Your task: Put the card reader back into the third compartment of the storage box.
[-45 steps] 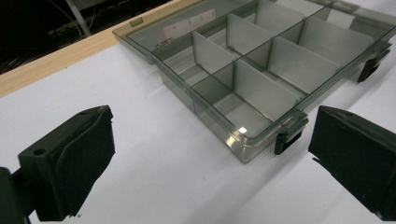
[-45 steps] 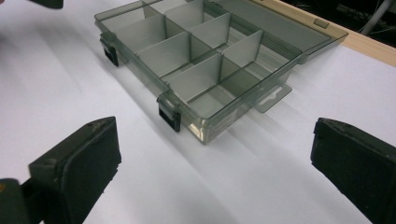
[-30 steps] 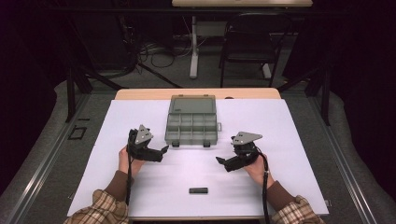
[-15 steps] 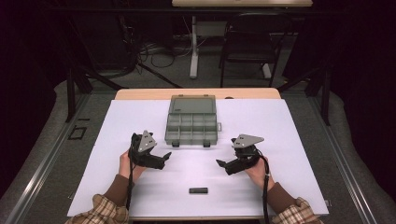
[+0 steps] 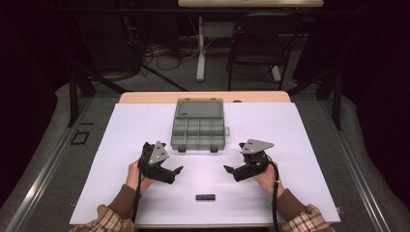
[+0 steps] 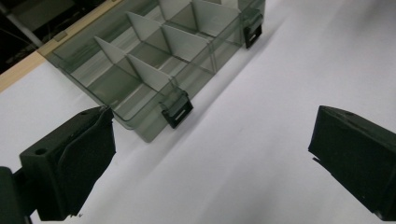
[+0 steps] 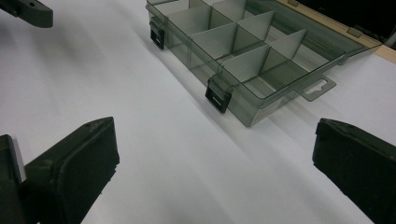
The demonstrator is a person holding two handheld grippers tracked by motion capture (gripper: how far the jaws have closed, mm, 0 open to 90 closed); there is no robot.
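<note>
White sheeting covered my counter [image 5: 300, 130] across the middle of the frame. Nearest the lower edge lay a small black block [image 5: 205, 197], untouched. Just above it my left claw [image 5: 175, 173] and my right claw [image 5: 231, 170] hovered well apart, tips facing each other, both with jaws spread wide and empty. Beyond them, at frame centre, sat the clear compartment box [image 5: 198, 133], lid open, latches [image 6: 176, 112] hanging.

A white-topped table [image 5: 300, 125] with a wooden far edge stands on grey carpet [image 5: 53, 159]. Beyond the far edge, a dark chair [image 5: 254, 46], a white table leg [image 5: 200, 48] and loose cables [image 5: 154, 50] sit in a dim room.
</note>
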